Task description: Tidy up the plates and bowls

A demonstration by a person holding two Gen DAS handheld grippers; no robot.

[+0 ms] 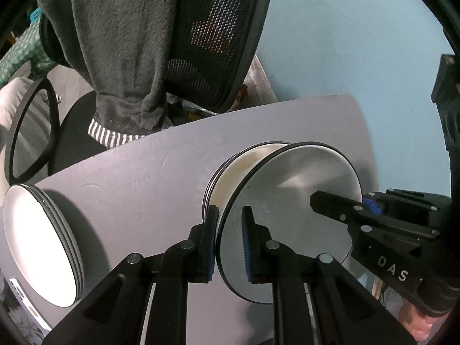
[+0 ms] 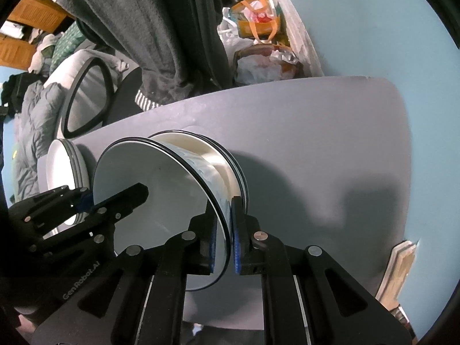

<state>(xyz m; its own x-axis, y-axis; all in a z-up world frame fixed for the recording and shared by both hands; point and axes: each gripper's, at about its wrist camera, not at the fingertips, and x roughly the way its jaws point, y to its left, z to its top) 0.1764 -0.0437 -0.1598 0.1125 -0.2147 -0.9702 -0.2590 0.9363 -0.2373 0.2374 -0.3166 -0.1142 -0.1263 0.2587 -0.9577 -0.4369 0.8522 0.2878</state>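
A white bowl with a black rim (image 1: 287, 210) (image 2: 155, 201) is held over a stack of like bowls (image 1: 227, 178) (image 2: 227, 166) on the grey table (image 1: 138, 178) (image 2: 316, 143). My left gripper (image 1: 228, 244) straddles its near rim, with a gap at the right pad. My right gripper (image 2: 222, 247) is shut on the opposite rim; it shows at the right in the left wrist view (image 1: 345, 207). The left gripper shows at the left in the right wrist view (image 2: 95, 201). A stack of white plates (image 1: 40, 247) (image 2: 66, 169) lies to the left.
A black office chair (image 1: 218, 43) draped with a grey towel (image 1: 126, 57) (image 2: 149, 34) stands beyond the table's far edge. Bags and clutter (image 2: 258, 34) lie on the floor behind. The wall (image 1: 345, 43) is light blue.
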